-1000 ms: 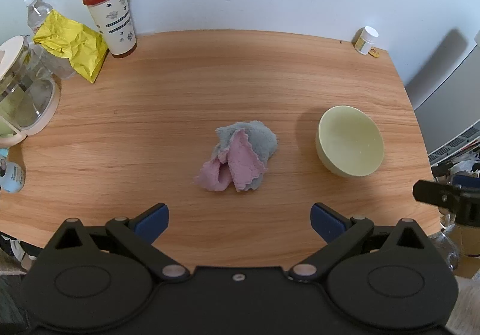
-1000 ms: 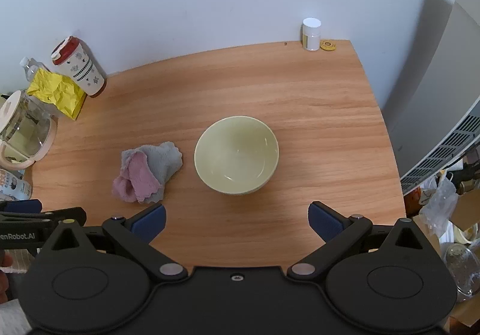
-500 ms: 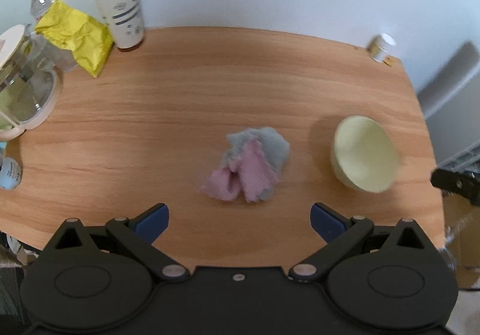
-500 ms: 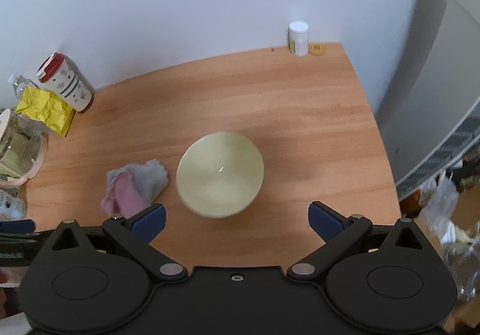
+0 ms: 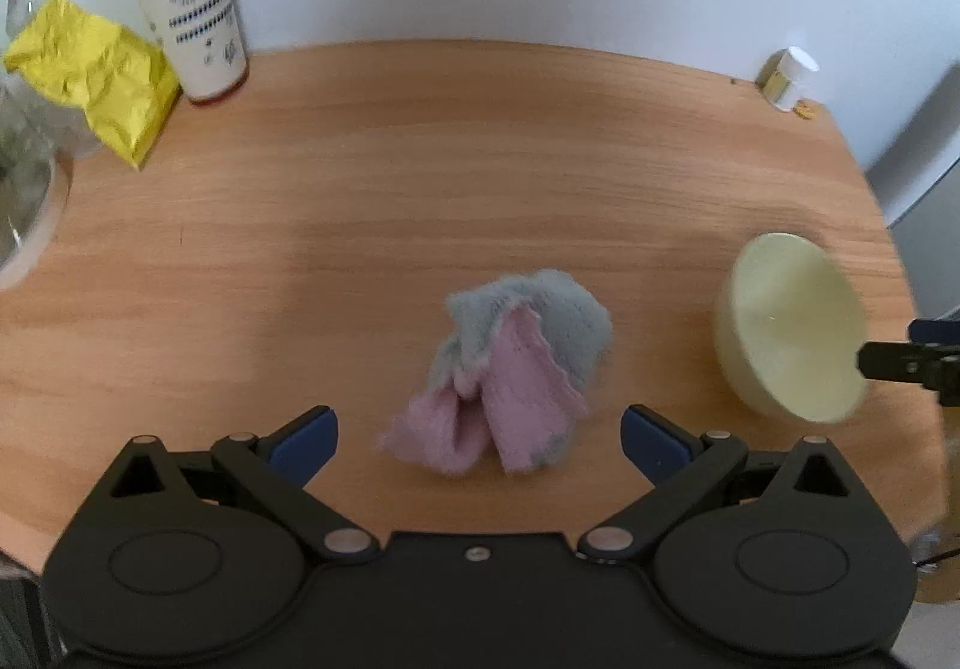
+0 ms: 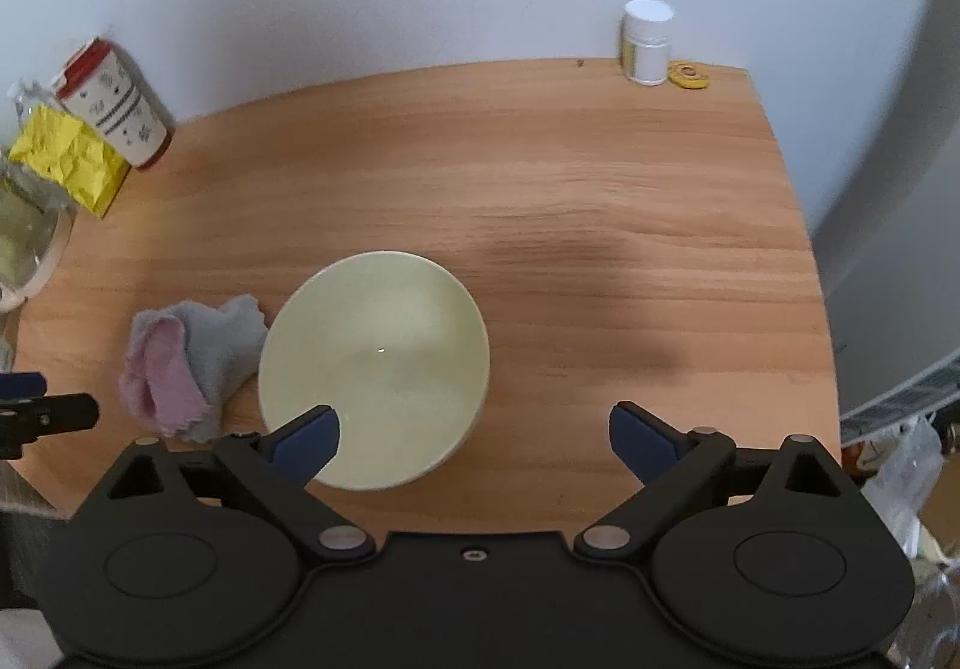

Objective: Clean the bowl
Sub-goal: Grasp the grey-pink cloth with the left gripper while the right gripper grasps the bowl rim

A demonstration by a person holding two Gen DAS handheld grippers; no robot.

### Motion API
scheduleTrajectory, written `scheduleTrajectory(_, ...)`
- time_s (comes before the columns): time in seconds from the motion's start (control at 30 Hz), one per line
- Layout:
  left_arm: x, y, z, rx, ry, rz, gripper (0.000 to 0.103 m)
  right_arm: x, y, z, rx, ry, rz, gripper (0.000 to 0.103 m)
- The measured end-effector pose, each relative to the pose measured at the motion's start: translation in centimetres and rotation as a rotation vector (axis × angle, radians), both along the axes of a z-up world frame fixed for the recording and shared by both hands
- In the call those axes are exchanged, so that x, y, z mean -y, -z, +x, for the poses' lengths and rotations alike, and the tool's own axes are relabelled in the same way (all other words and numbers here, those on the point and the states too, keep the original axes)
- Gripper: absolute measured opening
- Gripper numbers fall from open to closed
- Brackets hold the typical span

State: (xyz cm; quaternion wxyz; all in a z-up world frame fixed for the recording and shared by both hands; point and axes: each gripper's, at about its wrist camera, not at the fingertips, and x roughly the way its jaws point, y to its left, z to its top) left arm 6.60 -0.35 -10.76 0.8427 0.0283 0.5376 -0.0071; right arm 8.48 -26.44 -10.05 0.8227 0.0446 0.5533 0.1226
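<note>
A pale yellow-green bowl (image 6: 375, 369) stands upright on the wooden table (image 6: 600, 201); its inside looks bare. In the left wrist view the bowl (image 5: 792, 327) is at the far right. A crumpled grey and pink cloth (image 5: 510, 381) lies left of the bowl, also seen in the right wrist view as the cloth (image 6: 186, 369). My left gripper (image 5: 477, 441) is open just in front of the cloth, its fingers either side of it. My right gripper (image 6: 474, 438) is open low over the bowl's near rim, its left fingertip (image 6: 306, 438) over the bowl.
A red-lidded cup (image 5: 186, 9), a yellow bag (image 5: 96, 75) and a clear jug (image 6: 24, 243) crowd the back left corner. A small white bottle (image 6: 647, 42) with a yellow disc (image 6: 689, 74) stands at the back right. A white appliance (image 6: 900, 225) flanks the table's right edge.
Both grippers have moved forward and down toward the table: the cloth and the bowl now appear larger and closer. Both stayed open; nothing on the table moved.
</note>
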Motion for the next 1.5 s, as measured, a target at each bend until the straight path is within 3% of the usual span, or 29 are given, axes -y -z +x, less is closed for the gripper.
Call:
scheduleTrajectory(0.03, 0.2, 0.8, 0.2, 0.009, -0.002, 0.034, 0.103, 0.0, 0.3, 0.4, -0.001, -0.016, 0.001, 0.094)
scheduleTrajectory(0.17, 0.0, 2.9, 1.1, 0.012, -0.004, -0.027, 0.103, -0.3, 2.0, 1.7, -0.040, -0.085, 0.021, 0.074)
scheduleTrajectory(0.3, 0.7, 3.8, 1.9, 0.008, 0.045, -0.025, 0.102, -0.5, 3.5, 2.6, -0.071, -0.126, 0.017, 0.073)
scheduleTrajectory(0.43, 1.0, 4.3, 2.8, 0.002, 0.086, -0.033, 0.101, 0.2, 5.2, 3.4, -0.138, -0.125, 0.066, 0.058)
scheduleTrajectory(0.5, 1.0, 4.6, 3.1, 0.001, 0.120, -0.038, 0.088, 0.3, 5.7, 3.6, -0.158, -0.115, 0.073, 0.055)
scheduleTrajectory(0.73, 0.9, 5.5, 3.9, -0.027, 0.227, -0.057, 0.077, 0.4, 6.4, 4.2, -0.186, -0.069, 0.146, 0.044)
scheduleTrajectory(0.83, 0.8, 5.7, 4.1, -0.037, 0.258, -0.058, 0.068, 0.3, 6.7, 4.6, -0.195, -0.050, 0.152, 0.027)
scheduleTrajectory(1.0, 0.4, 5.8, 4.8, -0.054, 0.273, -0.081, 0.053, 1.2, 7.1, 4.8, -0.223, 0.006, 0.205, 0.022)
scheduleTrajectory(1.17, 0.1, 5.7, 4.9, -0.051, 0.297, -0.068, 0.049, 2.7, 7.7, 4.6, -0.264, 0.059, 0.270, 0.020)
scheduleTrajectory(1.3, 0.0, 5.7, 4.9, -0.056, 0.296, -0.089, 0.032, 3.2, 8.2, 3.8, -0.265, 0.082, 0.287, 0.016)
scheduleTrajectory(1.5, -0.5, 5.2, 4.1, -0.046, 0.293, -0.078, 0.029, 3.9, 9.2, 3.2, -0.275, 0.144, 0.330, 0.014)
